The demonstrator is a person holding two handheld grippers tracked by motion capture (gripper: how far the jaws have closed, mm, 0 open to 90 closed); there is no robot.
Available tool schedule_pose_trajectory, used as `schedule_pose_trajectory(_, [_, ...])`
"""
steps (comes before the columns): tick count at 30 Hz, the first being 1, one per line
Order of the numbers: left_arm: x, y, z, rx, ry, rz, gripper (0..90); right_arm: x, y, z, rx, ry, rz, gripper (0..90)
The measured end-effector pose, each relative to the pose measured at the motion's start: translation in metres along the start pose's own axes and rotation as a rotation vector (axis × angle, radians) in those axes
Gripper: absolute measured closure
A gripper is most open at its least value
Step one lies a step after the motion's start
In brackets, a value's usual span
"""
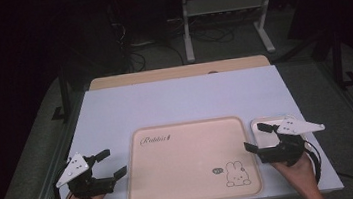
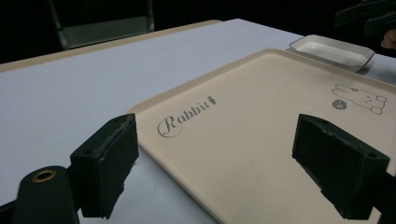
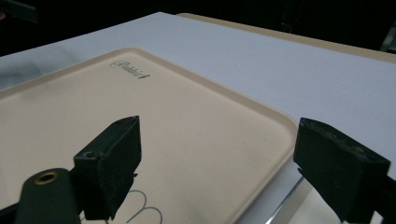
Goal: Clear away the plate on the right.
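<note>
A cream tray (image 1: 187,163) printed with "Rabbit" and a small rabbit drawing lies flat at the table's near middle, nothing on it. My left gripper (image 1: 115,163) hovers just off the tray's left edge, jaws wide open and empty. My right gripper (image 1: 257,137) is at the tray's right edge, also open and empty, held above a small white dish (image 1: 268,130). In the left gripper view the tray (image 2: 261,121) spreads between the jaws of my left gripper (image 2: 233,158), with the dish (image 2: 332,50) far off. In the right gripper view my right gripper (image 3: 233,163) straddles the tray's corner (image 3: 275,123).
A white tabletop (image 1: 180,101) extends behind the tray, with a wooden strip (image 1: 176,72) along its far edge. Beyond it stand a metal frame (image 1: 225,11) and cables on a dark floor.
</note>
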State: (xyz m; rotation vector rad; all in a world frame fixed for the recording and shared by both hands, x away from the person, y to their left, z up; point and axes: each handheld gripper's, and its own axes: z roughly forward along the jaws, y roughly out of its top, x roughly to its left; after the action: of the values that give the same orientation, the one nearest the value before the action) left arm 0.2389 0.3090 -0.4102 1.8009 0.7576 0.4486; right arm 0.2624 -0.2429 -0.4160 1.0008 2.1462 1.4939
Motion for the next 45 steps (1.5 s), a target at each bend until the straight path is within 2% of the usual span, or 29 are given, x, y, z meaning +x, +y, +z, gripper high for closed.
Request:
schedule_pose_trajectory(8, [0.0,0.0,0.0,0.0,-0.001,-0.001,14.3,-0.004,0.001,-0.003,0.022,0.021,0.034,14.2])
schedule_pose_trajectory(28, [0.0,0.0,-0.001,-0.004,0.003,-0.002,14.3,-0.01,0.005,-0.021,0.071,0.057,0.045,14.3])
schedule_pose_trajectory(45, [0.001,0.0,-0.003,-0.01,0.008,-0.004,14.3,-0.021,0.009,-0.04,0.117,0.085,0.074,15.2])
